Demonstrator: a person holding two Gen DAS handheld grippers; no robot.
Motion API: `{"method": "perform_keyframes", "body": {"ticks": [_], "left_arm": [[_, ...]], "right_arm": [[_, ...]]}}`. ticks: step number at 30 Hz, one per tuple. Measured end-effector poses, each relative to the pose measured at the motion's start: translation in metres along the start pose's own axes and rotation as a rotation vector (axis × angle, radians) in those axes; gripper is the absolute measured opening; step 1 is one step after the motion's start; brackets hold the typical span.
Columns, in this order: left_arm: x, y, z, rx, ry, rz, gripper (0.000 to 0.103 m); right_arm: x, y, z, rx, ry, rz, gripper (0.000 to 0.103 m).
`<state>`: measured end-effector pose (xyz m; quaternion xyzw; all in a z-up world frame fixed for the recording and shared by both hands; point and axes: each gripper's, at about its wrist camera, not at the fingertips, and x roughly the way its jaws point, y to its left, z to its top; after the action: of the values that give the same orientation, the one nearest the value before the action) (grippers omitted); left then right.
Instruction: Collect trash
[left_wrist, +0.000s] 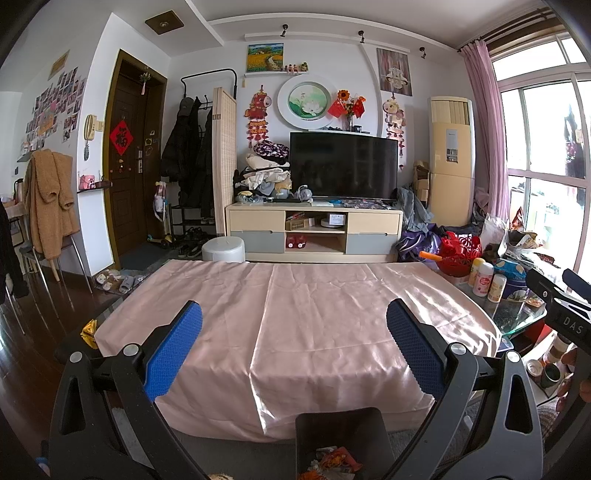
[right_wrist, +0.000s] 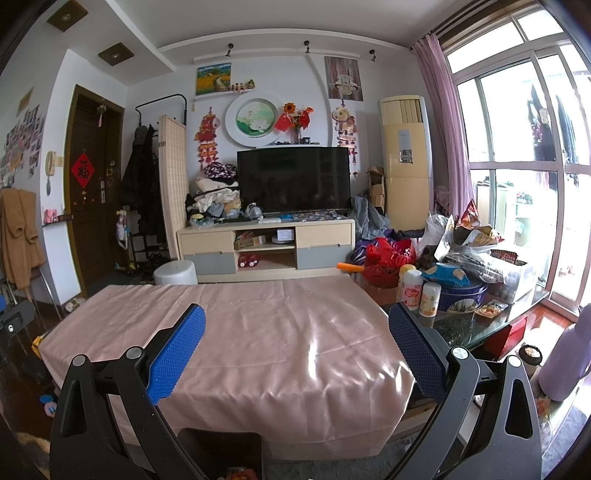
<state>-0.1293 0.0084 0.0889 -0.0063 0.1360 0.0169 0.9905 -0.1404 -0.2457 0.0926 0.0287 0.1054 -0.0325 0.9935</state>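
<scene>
**Both grippers wide and empty above the bin**

The left gripper (left_wrist: 294, 345) and right gripper (right_wrist: 296, 349) are both spread wide with nothing between their blue pads, over the pink satin cloth-covered table (left_wrist: 295, 317). Below stands a dark square trash bin (left_wrist: 343, 443) holding crumpled orange wrappers (left_wrist: 334, 463), cut off by the frame edge. A gold wrapper (left_wrist: 88, 332) lies at the table's left corner, partly hidden.

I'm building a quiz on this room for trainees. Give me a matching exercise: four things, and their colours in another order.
Things:
1. Tablecloth
2. Stool
3. Curtain
4. Basket

Colours:
A. red
B. white
C. pale pink
D. purple-pink

Pairs: 1-C, 2-B, 3-D, 4-A
</scene>
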Motion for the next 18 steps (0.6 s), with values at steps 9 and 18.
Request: {"method": "perform_keyframes", "body": {"ticks": [9, 18], "left_arm": [[0.0001, 0.0005, 0.0001, 0.001, 0.000, -0.001, 0.095], [0.0004, 0.0004, -0.0001, 0.002, 0.002, 0.000, 0.095]], "right_arm": [[0.0004, -0.0004, 0.0008, 0.000, 0.001, 0.000, 0.100], [0.0004, -0.0001, 0.0014, 0.001, 0.002, -0.001, 0.100]]}}
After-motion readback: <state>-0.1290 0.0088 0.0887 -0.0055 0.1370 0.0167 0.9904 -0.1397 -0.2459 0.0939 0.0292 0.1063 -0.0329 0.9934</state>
